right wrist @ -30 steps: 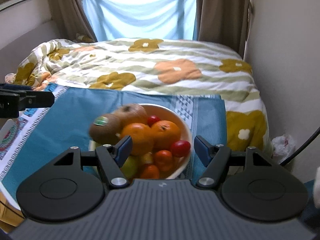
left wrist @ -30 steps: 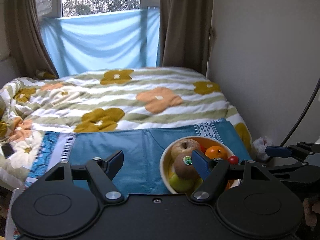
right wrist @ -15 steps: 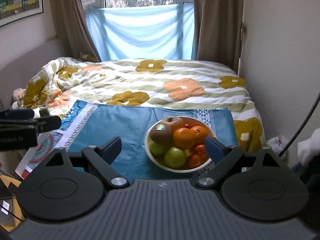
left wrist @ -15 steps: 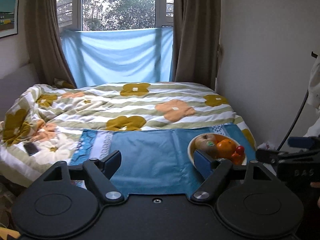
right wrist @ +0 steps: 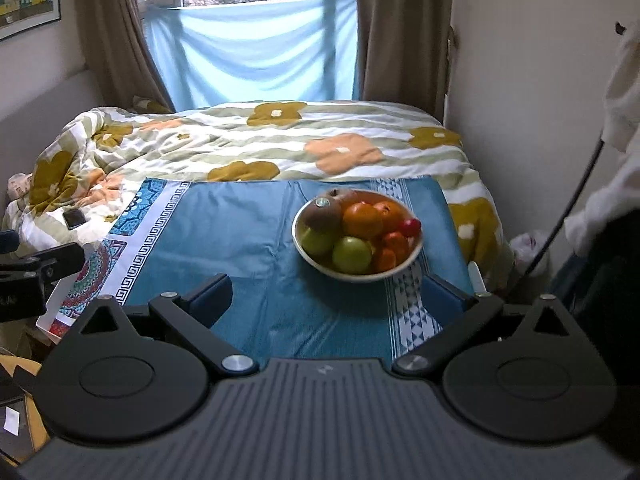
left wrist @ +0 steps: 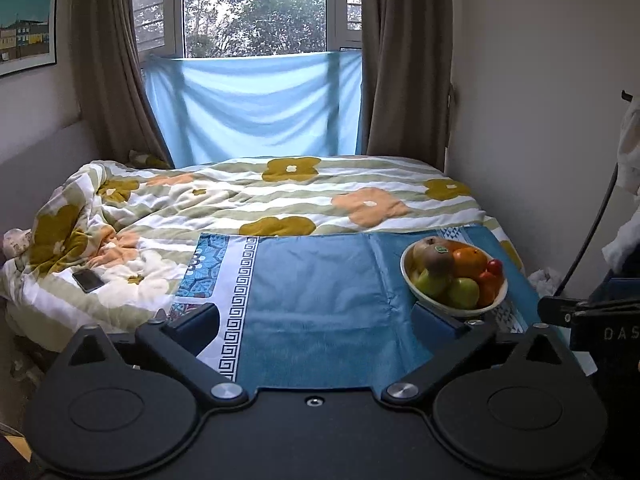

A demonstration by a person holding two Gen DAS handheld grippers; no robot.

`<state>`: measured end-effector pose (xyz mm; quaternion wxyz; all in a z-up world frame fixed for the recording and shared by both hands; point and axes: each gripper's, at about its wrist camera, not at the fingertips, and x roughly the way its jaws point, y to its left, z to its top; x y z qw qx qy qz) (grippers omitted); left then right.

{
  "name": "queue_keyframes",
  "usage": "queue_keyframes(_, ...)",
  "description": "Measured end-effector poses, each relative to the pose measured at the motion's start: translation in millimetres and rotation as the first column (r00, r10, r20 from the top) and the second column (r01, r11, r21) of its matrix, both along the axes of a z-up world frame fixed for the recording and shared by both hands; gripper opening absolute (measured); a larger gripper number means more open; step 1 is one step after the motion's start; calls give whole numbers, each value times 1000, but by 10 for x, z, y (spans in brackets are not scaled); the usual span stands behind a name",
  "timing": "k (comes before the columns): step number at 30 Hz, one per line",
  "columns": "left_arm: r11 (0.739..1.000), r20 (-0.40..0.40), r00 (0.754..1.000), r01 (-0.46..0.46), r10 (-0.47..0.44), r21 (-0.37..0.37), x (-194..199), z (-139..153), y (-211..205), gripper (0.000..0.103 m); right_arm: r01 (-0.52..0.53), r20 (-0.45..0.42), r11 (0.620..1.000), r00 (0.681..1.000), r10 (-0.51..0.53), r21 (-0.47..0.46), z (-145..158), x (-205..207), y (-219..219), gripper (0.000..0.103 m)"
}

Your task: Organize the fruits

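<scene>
A: where's the fruit bowl [right wrist: 416,254]?
B: ahead of the right gripper [right wrist: 326,300], between its wide-open, empty jaws — for the left gripper [left wrist: 316,320], also spread empty, just beyond its right finger.

We see a floral duvet [left wrist: 280,200] spread over the bed, with a blue cloth [left wrist: 320,300] laid across its near end. At nine o'clock a phone [left wrist: 88,280] lies on the duvet. At twelve o'clock, brown curtains [left wrist: 404,60] flank a window [left wrist: 256,4] half covered by a light-blue sheet [left wrist: 256,108]. A framed picture [left wrist: 24,28] hangs at ten o'clock.
</scene>
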<state>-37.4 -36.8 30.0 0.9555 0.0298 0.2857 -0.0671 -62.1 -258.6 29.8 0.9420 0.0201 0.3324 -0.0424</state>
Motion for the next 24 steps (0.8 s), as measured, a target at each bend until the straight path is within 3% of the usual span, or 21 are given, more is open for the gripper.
queue_keyframes(24,1000,12,1000,8,-8,-8,-47,11,4,103,26,4,1000,1000,-26,3,22,-67,-45,103)
